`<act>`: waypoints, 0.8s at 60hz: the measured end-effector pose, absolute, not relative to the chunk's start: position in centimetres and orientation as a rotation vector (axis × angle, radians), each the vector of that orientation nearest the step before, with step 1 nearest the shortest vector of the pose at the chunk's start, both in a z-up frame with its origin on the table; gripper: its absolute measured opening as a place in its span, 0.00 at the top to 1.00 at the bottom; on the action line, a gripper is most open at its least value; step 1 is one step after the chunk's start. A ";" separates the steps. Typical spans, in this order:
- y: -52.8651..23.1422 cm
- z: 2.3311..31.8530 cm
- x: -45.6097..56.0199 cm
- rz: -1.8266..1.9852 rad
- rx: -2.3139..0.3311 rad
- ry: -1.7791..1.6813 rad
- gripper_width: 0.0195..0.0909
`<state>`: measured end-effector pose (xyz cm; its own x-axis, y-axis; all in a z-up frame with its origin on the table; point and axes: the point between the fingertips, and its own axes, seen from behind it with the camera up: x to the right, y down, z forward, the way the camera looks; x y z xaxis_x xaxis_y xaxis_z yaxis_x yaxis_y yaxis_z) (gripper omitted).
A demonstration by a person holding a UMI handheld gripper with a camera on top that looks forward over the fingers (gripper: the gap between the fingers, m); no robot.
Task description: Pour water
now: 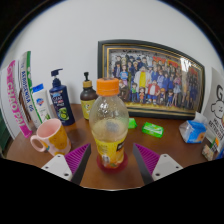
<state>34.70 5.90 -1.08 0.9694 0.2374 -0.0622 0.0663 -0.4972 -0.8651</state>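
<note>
A clear plastic bottle [109, 128] with an orange cap and a yellow label stands upright on the wooden table [175, 150], its reddish base between my two fingers. My gripper [112, 160] is open: the purple pads [148, 157] flank the bottle with a gap at either side. A pink mug [51, 135] stands to the left of the bottle, just ahead of my left finger, handle toward the left.
Behind the mug stand a blue pump bottle [60, 99] and a smaller brown pump bottle [88, 98]. A framed group photo [155, 78] leans on the wall. Tall packets [20, 92] stand at far left; a green item [152, 129] and a blue-white box [196, 129] lie right.
</note>
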 end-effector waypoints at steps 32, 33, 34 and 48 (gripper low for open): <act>-20.7 11.2 31.6 0.034 -2.171 -0.100 0.07; -21.4 11.6 31.6 0.033 -2.169 -0.102 0.08; -22.1 11.8 31.4 0.025 -2.166 -0.103 0.08; -27.6 14.3 31.2 -0.038 -2.139 -0.099 0.08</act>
